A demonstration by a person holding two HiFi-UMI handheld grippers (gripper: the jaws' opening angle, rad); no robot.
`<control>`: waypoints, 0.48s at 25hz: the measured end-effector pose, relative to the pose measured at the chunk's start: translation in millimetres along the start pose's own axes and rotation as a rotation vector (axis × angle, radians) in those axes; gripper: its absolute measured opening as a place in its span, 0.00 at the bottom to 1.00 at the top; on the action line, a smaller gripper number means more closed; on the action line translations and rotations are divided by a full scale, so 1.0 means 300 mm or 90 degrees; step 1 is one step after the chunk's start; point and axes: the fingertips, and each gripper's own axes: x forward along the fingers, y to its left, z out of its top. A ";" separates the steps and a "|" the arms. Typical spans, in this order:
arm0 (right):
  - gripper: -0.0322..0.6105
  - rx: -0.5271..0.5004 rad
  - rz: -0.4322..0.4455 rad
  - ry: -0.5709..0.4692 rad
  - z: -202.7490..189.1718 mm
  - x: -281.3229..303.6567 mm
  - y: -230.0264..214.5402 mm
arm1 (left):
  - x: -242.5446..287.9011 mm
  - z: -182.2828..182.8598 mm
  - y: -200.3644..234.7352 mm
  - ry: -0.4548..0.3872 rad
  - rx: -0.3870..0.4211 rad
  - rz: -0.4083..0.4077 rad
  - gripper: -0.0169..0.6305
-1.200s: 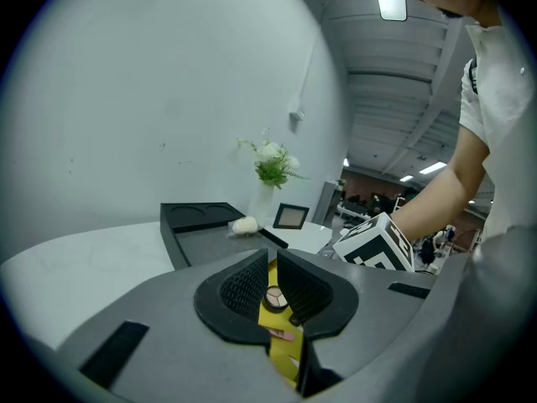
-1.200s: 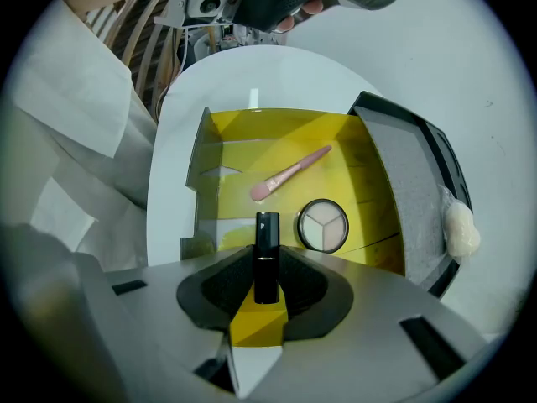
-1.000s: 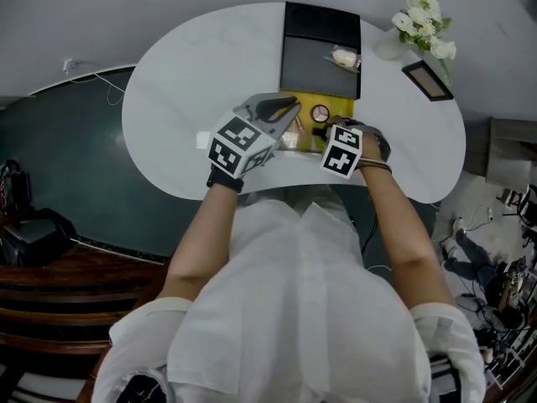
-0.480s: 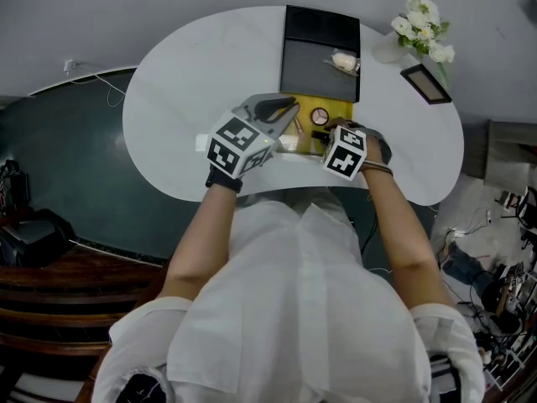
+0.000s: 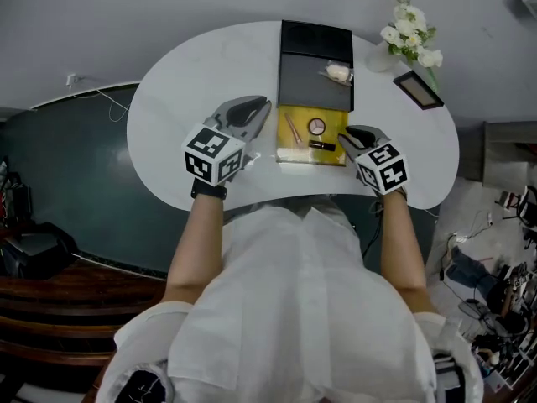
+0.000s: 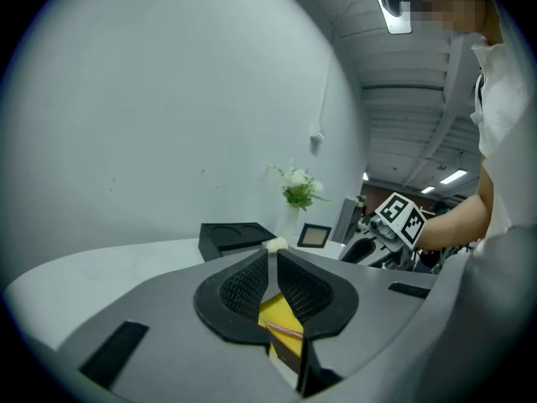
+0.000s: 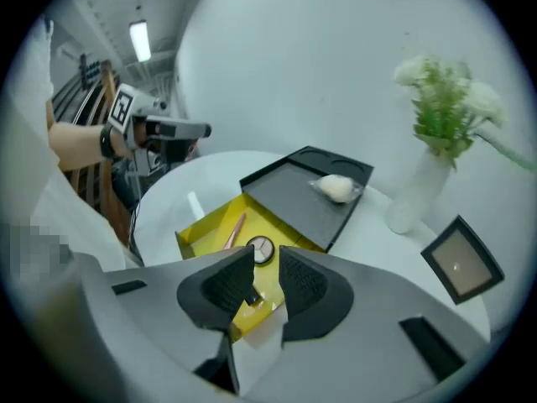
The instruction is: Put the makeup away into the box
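Observation:
A yellow box (image 5: 295, 153) lies open on the white table (image 5: 185, 82) with a pink pencil (image 5: 293, 128), a round compact (image 5: 316, 126) and a black lipstick (image 5: 321, 145) inside. My left gripper (image 5: 256, 107) hovers left of the box, jaws drawn together to a thin slit, nothing between them. My right gripper (image 5: 352, 134) is above the box's right edge; its jaws have just been closing but stand apart and empty, and through their gap the lipstick (image 7: 252, 296) shows lying in the box (image 7: 205, 229). The compact (image 7: 261, 248) and pencil (image 7: 234, 229) lie beyond it.
A black lid (image 5: 315, 78) sits directly behind the box with a bagged white sponge (image 5: 339, 73) on it. A vase of white flowers (image 5: 411, 32) and a small picture frame (image 5: 421, 88) stand at the back right. The table's curved front edge is just below both grippers.
Both grippers have drawn away from the box: the left moved left, the right rose and swung out to the right. The box's contents are now uncovered.

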 end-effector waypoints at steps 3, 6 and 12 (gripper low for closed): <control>0.13 0.121 -0.037 -0.138 0.061 -0.097 -0.060 | -0.065 0.036 0.041 -0.027 -0.005 0.028 0.06; 0.10 0.195 -0.069 -0.266 0.116 -0.196 -0.114 | -0.140 0.075 0.094 -0.053 -0.005 0.065 0.06; 0.08 0.218 -0.148 -0.376 0.164 -0.354 -0.180 | -0.289 0.189 0.160 -0.122 0.005 0.122 0.06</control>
